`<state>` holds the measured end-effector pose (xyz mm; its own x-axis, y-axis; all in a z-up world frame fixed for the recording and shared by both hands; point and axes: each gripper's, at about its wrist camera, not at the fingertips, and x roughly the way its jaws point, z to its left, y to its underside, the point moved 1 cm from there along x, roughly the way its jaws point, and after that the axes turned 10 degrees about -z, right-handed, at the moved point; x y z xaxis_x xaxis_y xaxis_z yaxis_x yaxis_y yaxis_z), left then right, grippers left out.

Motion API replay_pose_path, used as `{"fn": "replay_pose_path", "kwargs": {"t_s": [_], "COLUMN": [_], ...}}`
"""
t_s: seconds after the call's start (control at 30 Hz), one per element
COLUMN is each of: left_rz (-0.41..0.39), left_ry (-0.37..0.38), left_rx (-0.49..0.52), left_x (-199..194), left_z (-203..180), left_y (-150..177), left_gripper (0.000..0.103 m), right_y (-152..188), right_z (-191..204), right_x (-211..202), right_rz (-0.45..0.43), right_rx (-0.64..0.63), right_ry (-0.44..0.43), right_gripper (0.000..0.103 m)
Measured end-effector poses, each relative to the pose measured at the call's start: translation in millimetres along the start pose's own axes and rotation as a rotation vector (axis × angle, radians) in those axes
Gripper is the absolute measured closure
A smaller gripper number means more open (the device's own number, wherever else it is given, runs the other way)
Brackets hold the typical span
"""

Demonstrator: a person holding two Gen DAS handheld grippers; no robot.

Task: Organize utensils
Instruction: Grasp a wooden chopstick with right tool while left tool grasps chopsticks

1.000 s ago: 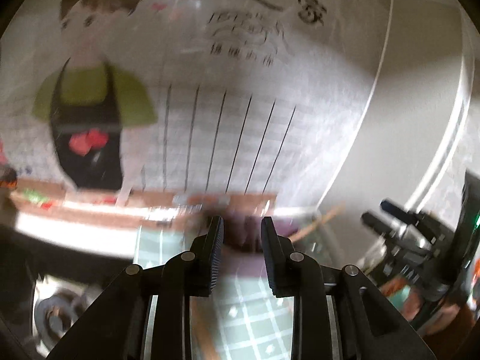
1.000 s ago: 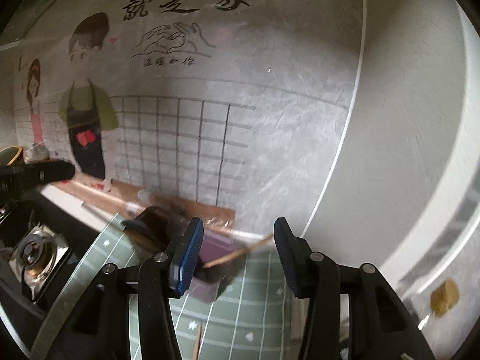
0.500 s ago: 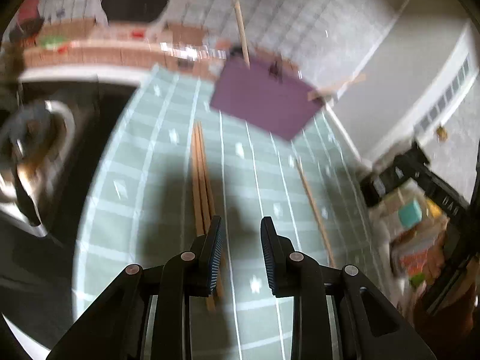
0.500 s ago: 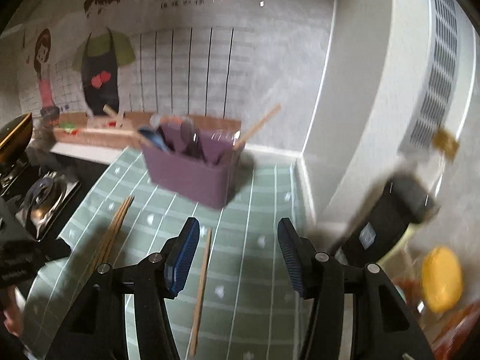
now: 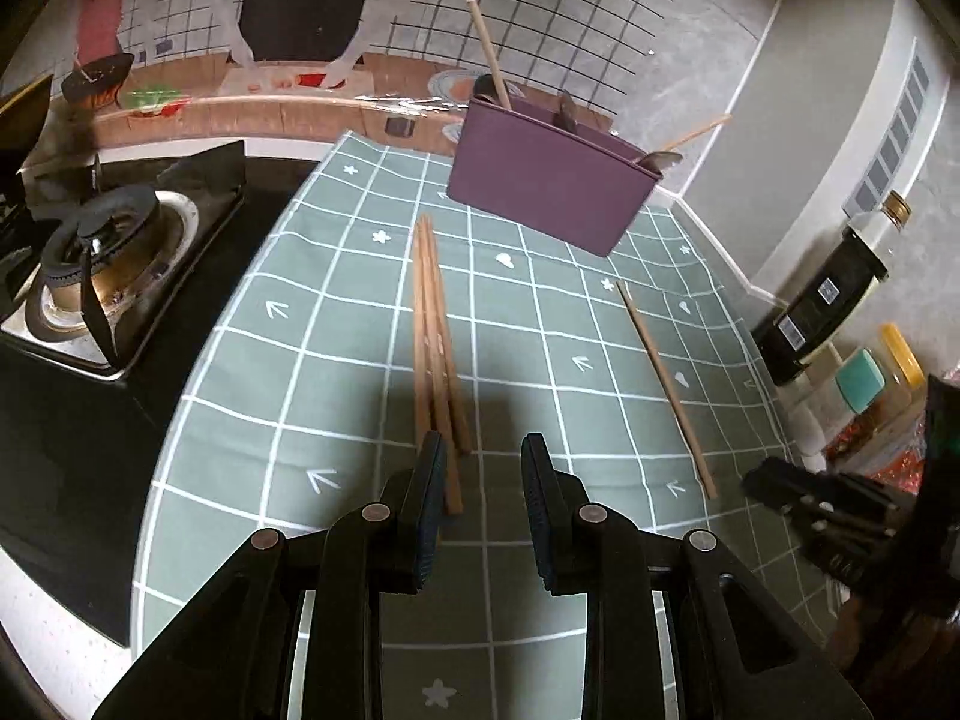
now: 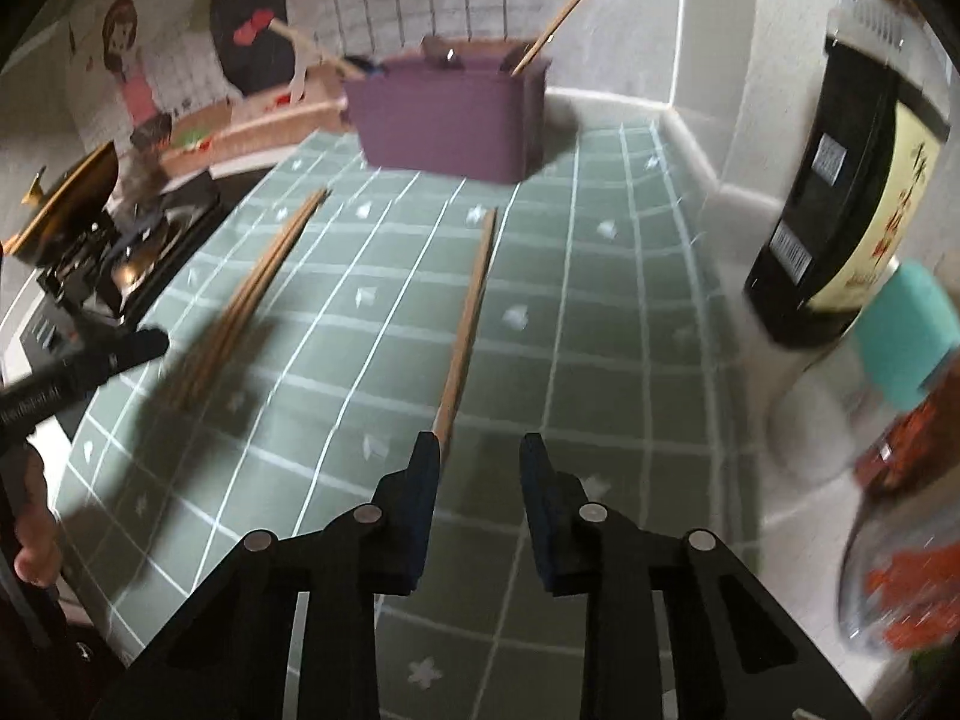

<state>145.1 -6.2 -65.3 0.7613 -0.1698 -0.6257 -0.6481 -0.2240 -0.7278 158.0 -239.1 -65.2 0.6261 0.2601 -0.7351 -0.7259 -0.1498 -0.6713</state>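
A purple utensil bin [image 5: 549, 183] stands at the back of the green checked mat [image 5: 336, 324], with chopsticks and dark utensils sticking out; it also shows in the right wrist view [image 6: 447, 117]. A bundle of wooden chopsticks [image 5: 435, 342] lies in mid-mat, its near end beside my open, empty left gripper [image 5: 483, 459]. A single chopstick [image 5: 663, 384] lies to the right; in the right wrist view this chopstick [image 6: 468, 324] ends just ahead of my open, empty right gripper [image 6: 480, 456]. The bundle [image 6: 252, 300] shows there at left.
A gas stove burner [image 5: 108, 246] sits left of the mat. A dark sauce bottle [image 6: 840, 198] and jars [image 5: 876, 378] crowd the right edge by the wall. The illustrated tiled wall [image 5: 540, 6] stands behind the bin.
Both grippers have tilted down from facing the wall and dropped low over the mat, close to the chopsticks. The right gripper's jaws have narrowed somewhat.
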Motion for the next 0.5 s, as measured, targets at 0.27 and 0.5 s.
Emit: {"fn": "replay_pose_path", "kwargs": {"t_s": [0.27, 0.5], "left_rz": [0.027, 0.050], "left_ry": [-0.001, 0.012], "left_rx": [0.022, -0.002], "left_x": [7, 19], "left_z": [-8, -10], "left_y": [5, 5], "left_gripper": [0.076, 0.076], "right_y": [10, 11], "right_z": [16, 21], "right_x": [16, 27], "right_rz": [0.027, 0.037], "right_rx": [0.008, -0.013], "right_ry": [-0.014, 0.010], "right_gripper": [0.084, 0.090]}}
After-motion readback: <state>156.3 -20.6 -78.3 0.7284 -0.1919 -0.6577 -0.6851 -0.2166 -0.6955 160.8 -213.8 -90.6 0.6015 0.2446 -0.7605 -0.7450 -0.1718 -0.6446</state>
